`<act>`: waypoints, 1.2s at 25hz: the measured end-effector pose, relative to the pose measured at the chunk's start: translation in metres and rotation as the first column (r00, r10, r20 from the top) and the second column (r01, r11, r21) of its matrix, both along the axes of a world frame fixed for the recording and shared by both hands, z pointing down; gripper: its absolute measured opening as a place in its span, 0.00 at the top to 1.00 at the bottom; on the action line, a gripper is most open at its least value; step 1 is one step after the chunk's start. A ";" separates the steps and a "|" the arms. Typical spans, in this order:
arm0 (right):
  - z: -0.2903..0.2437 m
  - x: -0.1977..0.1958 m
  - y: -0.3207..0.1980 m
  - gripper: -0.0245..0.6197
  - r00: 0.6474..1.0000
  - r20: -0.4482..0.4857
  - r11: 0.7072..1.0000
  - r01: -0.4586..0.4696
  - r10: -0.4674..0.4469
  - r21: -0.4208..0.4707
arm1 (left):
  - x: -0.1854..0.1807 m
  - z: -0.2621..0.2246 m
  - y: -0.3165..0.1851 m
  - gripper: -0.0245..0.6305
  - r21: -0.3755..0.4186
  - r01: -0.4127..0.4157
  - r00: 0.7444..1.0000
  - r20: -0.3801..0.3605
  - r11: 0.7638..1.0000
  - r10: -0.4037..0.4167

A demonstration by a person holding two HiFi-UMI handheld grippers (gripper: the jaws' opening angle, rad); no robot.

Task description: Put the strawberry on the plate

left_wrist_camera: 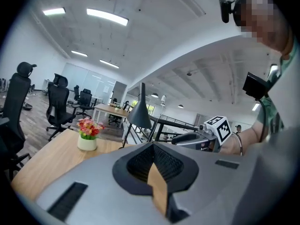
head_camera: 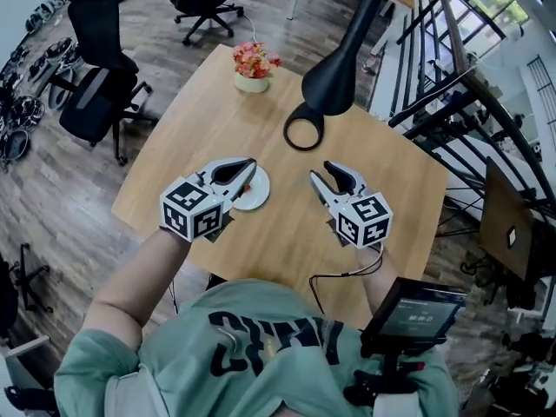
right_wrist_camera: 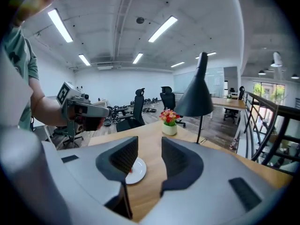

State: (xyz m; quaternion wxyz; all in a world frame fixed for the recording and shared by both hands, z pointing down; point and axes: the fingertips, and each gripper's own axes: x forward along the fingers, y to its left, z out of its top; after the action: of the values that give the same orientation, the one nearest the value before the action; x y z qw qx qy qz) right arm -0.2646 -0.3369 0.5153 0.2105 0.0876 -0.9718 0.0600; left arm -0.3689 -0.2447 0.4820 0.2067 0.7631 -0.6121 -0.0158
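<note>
1. The left gripper (head_camera: 250, 167) has its fingers together with nothing between them; the right gripper (head_camera: 321, 173) has its fingers apart and empty.
2. The strawberry (right_wrist_camera: 129, 170) lies on the plate (right_wrist_camera: 138, 173), below the left fingertips and ahead of the right fingers.
3. The placing looks done, so the next move needs only a clear withdrawal above the bench (head_camera: 287, 233).

Person wears sage-green short-sleeve tee (head_camera: 261, 346) w/ dark block print on front. Left gripper (head_camera: 250, 168) & right gripper (head_camera: 318, 176): grey shells, black ribbed pads, each w/ a white cube (head_camera: 193, 208) of black square markers at the rear. Thin black cable (head_camera: 343, 275) trails behind right gripper, thin bangle (left_wrist_camera: 240, 143) on the wrist behind it. Black screen unit (head_camera: 415, 313) further back, black cam (left_wrist_camera: 226, 8) on head.
</note>
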 end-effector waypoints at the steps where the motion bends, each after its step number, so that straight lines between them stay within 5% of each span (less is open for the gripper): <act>1: -0.008 0.013 -0.005 0.73 1.000 0.013 1.000 -0.021 0.021 0.005 | 0.010 -0.008 -0.006 0.96 0.011 -0.015 1.000 0.004 1.000 0.015; 15: -0.089 0.178 -0.049 0.93 0.954 0.179 0.969 -0.247 0.239 0.023 | 0.144 -0.081 -0.068 0.96 0.089 -0.208 0.978 0.022 0.974 0.207; 21: -0.095 0.217 -0.032 0.95 0.942 0.251 0.974 -0.228 0.223 -0.010 | 0.175 -0.087 -0.068 0.96 0.102 -0.250 0.968 0.018 0.963 0.249; 30: -0.087 0.226 -0.009 0.95 0.927 0.287 0.969 -0.219 0.243 -0.112 | 0.193 -0.072 -0.042 0.96 0.074 -0.284 0.958 -0.021 0.956 0.286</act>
State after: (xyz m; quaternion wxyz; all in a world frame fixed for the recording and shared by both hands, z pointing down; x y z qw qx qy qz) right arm -0.0390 -0.3457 0.4280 0.0558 0.1831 -0.9722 0.1347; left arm -0.1759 -0.2870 0.4104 0.1895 0.8498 -0.4914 -0.0196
